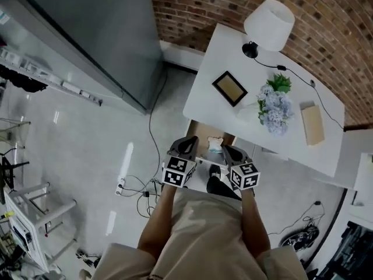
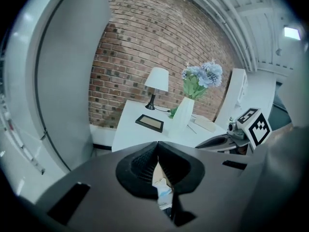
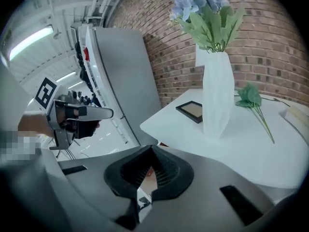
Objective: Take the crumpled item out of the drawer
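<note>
Evidently readying a reach, left gripper (image 1: 187, 142) and right gripper (image 1: 230, 151), fingers clenched empty, hover six o'clock of the crumpled item (image 1: 215, 142) in the drawer (image 1: 199, 130).

I am looking down on a white table (image 1: 204, 92) standing against a brick wall (image 1: 221, 4); a white-shaded lamp (image 1: 269, 23) is sitting at its far corner, its cable (image 1: 309, 81) trailing across the top; a dark picture frame (image 1: 229, 88) is lying flat near a white vase of blue flowers (image 3: 217, 93); a green sprig (image 1: 281, 82) and a tan pad (image 1: 312, 124) are lying beside them.
</note>
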Demonstrator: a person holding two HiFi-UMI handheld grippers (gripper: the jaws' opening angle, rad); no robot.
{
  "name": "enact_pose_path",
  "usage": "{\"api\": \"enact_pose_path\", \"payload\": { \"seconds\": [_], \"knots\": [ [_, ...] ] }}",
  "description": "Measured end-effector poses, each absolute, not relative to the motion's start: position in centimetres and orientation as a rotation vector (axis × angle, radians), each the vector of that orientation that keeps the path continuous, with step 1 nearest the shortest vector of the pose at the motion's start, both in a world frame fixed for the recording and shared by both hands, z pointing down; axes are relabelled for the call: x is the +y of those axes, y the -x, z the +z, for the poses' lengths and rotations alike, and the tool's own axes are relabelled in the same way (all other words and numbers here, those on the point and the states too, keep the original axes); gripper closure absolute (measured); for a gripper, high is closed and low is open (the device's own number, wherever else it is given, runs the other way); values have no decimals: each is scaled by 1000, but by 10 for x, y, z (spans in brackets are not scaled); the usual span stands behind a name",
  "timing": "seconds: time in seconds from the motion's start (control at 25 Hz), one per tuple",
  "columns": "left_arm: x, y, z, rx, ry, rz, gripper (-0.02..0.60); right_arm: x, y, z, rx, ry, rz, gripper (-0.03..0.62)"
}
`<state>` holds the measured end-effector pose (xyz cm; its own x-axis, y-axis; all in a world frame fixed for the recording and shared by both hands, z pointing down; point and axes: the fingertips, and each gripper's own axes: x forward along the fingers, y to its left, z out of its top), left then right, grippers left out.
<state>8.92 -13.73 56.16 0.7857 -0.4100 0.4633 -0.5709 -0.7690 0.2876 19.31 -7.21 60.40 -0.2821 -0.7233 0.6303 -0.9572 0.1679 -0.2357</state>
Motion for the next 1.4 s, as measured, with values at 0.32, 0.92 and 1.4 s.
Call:
{"api": "enact_pose_path", "payload": {
  "seconds": [0.32, 0.92, 1.4],
  "knots": [
    [-95, -70, 583, -1031, -2378, 535, 565, -68, -206, 648, -2156, -1274, 853, 569],
    [-12, -99, 633, -1179, -2267, 539, 565, -52, -212, 777, -2045, -852, 710, 568],
    [0, -101, 669, -1174, -2240, 498, 565, -63, -202, 877, -1871, -678, 573, 467]
  ]
}}
